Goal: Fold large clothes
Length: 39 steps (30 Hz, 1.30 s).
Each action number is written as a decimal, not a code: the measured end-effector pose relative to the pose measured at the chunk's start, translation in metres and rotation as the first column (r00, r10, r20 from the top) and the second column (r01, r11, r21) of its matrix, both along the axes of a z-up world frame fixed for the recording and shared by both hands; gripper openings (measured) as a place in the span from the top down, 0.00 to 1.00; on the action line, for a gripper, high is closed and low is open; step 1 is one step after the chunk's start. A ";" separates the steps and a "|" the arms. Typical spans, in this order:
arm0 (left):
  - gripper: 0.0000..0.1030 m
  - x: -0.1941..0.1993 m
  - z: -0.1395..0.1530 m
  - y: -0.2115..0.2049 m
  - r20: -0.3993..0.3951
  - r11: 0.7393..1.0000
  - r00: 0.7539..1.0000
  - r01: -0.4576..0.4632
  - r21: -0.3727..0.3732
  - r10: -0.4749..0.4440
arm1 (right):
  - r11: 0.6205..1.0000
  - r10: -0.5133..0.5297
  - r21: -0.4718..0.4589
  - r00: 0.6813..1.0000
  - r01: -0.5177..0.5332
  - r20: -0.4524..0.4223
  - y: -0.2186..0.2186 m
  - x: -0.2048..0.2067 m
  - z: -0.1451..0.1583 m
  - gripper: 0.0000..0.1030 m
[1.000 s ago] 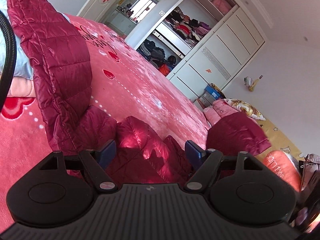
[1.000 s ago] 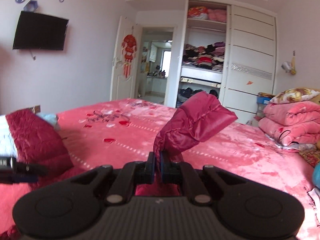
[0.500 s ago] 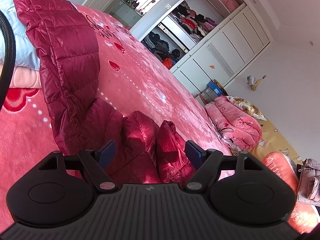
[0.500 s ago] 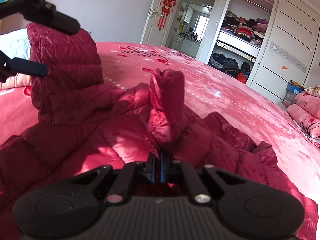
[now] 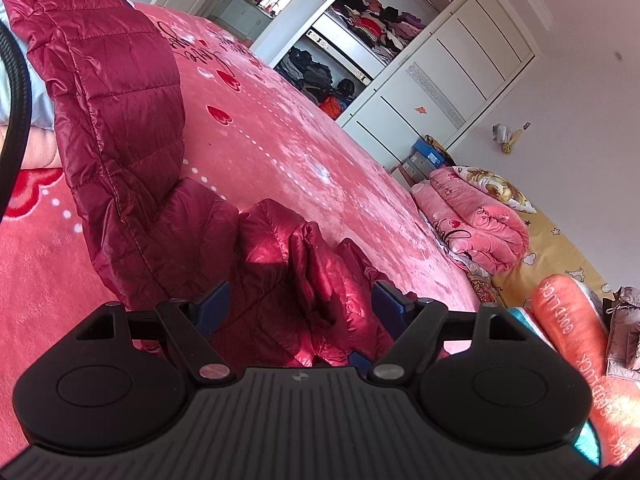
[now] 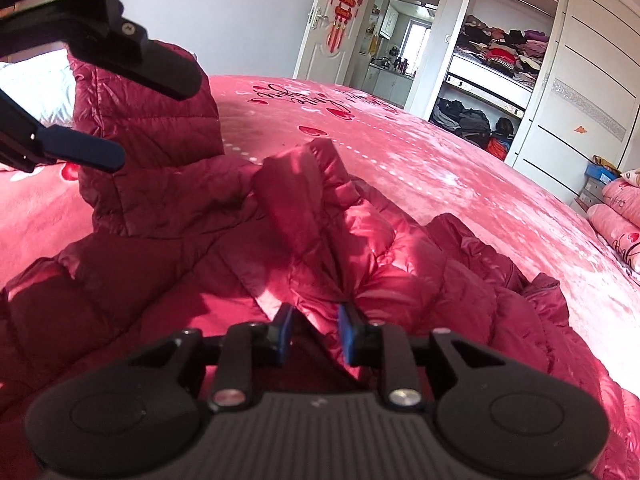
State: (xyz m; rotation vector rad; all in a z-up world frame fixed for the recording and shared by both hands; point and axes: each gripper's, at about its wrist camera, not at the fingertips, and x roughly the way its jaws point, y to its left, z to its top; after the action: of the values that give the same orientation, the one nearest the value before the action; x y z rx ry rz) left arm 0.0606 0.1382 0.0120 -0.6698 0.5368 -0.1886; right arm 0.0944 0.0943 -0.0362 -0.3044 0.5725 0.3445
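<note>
A dark red quilted puffer jacket (image 6: 360,264) lies crumpled on the pink bed (image 6: 460,168). One sleeve is laid across its body; another padded part stands up at the far left (image 6: 144,152). My right gripper (image 6: 314,336) is open just above the laid sleeve, its blue pads apart and holding nothing. My left gripper (image 5: 300,304) is open wide over the jacket (image 5: 280,280), which also shows in the left wrist view. Its fingers (image 6: 80,148) show at the upper left of the right wrist view.
The bed (image 5: 320,152) has a pink heart-patterned cover. Folded pink quilts (image 5: 472,224) and an orange cushion (image 5: 576,344) lie past its far side. An open wardrobe (image 6: 496,60) and a door (image 6: 332,32) stand behind.
My right gripper has lowered the sleeve onto the jacket body and opened, letting it go. My left gripper stays open and has shifted slightly over the jacket.
</note>
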 end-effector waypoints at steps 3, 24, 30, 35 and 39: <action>0.09 -0.001 0.001 -0.002 0.018 1.000 1.000 0.004 0.009 -0.005 | 0.999 -0.002 0.047 1.000 0.002 -0.003 -0.006 -0.009 0.013 0.59; 0.20 0.037 -0.036 -0.039 -0.114 0.967 0.988 0.124 0.223 -0.101 | 0.799 -0.422 0.388 0.888 0.459 -0.182 -0.213 -0.061 0.017 0.37; 0.21 0.039 -0.047 -0.042 -0.165 0.946 0.983 0.124 0.298 -0.077 | 0.741 -0.448 0.415 0.849 0.528 -0.280 -0.243 -0.058 -0.013 0.35; 0.20 0.035 -0.051 -0.047 -0.169 0.922 0.983 0.133 0.364 -0.075 | 0.708 -0.466 0.421 0.823 0.567 -0.324 -0.258 -0.059 -0.024 0.34; 0.18 0.026 -0.052 -0.048 -0.158 0.904 0.985 0.133 0.406 -0.074 | 0.705 -0.463 0.426 0.823 0.567 -0.330 -0.258 -0.058 -0.028 0.33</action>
State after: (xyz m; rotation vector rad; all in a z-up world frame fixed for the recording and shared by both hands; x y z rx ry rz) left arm 0.0864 0.0903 -0.0400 -0.2373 0.7225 -0.1210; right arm 0.0362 -0.1634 -0.0645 0.4191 0.7151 -0.0391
